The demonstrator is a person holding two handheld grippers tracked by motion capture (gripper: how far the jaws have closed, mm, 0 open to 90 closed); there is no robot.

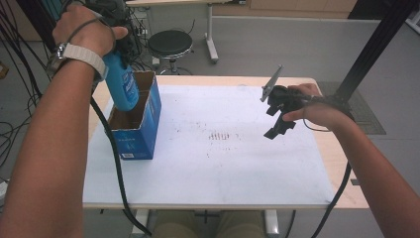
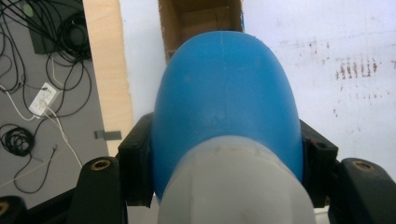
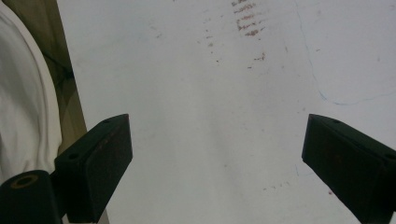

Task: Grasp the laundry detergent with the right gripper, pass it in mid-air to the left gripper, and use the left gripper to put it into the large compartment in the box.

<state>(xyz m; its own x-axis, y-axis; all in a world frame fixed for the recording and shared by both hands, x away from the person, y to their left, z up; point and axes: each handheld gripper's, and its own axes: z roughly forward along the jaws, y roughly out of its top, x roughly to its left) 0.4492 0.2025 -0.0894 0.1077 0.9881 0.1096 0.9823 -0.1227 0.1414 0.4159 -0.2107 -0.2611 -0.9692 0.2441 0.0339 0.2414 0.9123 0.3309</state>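
Observation:
My left gripper [image 1: 118, 47] is shut on a blue plastic bottle [image 1: 122, 84], gripped near its whitish neck. It holds the bottle upright, with the lower part inside the open top of a blue cardboard box [image 1: 141, 126] at the table's left. In the left gripper view the bottle [image 2: 224, 93] bulges between the two black pads [image 2: 135, 168], and the brown inside of the box [image 2: 201, 18] lies beyond it. My right gripper [image 1: 275, 121] hovers over the right part of the white sheet [image 1: 223, 158], open. Nothing lies between the jaws of my right gripper [image 3: 217, 158].
The white sheet carries brown smudges [image 1: 225, 135] near its middle. A black stool [image 1: 170, 43] stands behind the table. Cables [image 1: 15, 54] hang and lie at the far left, and a black frame post [image 1: 376, 44] rises at the right.

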